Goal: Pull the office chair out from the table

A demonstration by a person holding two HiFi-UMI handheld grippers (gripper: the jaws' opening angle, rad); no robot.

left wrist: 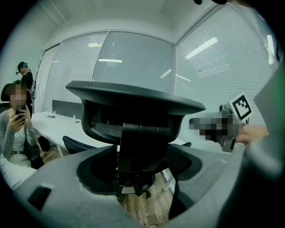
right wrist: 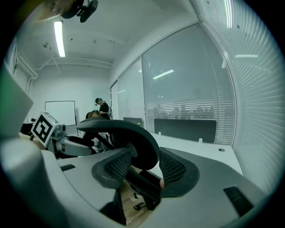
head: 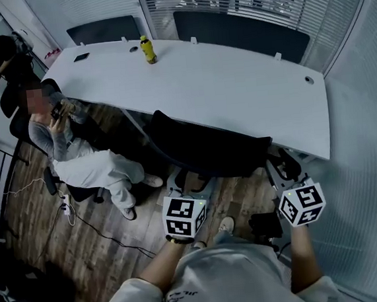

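The black office chair (head: 208,148) stands with its seat under the white table (head: 235,89) and its back toward me. My left gripper (head: 190,185) is just behind the left part of the backrest. In the left gripper view its jaws stand wide apart, with the chair's back spine (left wrist: 138,147) between them, untouched; the left gripper (left wrist: 138,171) is open. My right gripper (head: 284,169) is at the chair's right side. In the right gripper view the curved rim of the chair back (right wrist: 129,133) lies between its pads (right wrist: 171,167) with gaps showing; the right gripper (right wrist: 144,171) is open.
A seated person (head: 76,158) looks at a phone to the chair's left. A yellow bottle (head: 147,50) and a dark phone (head: 81,57) lie on the table. Cables (head: 82,220) run over the wooden floor. A glass wall with blinds (head: 369,163) closes the right side.
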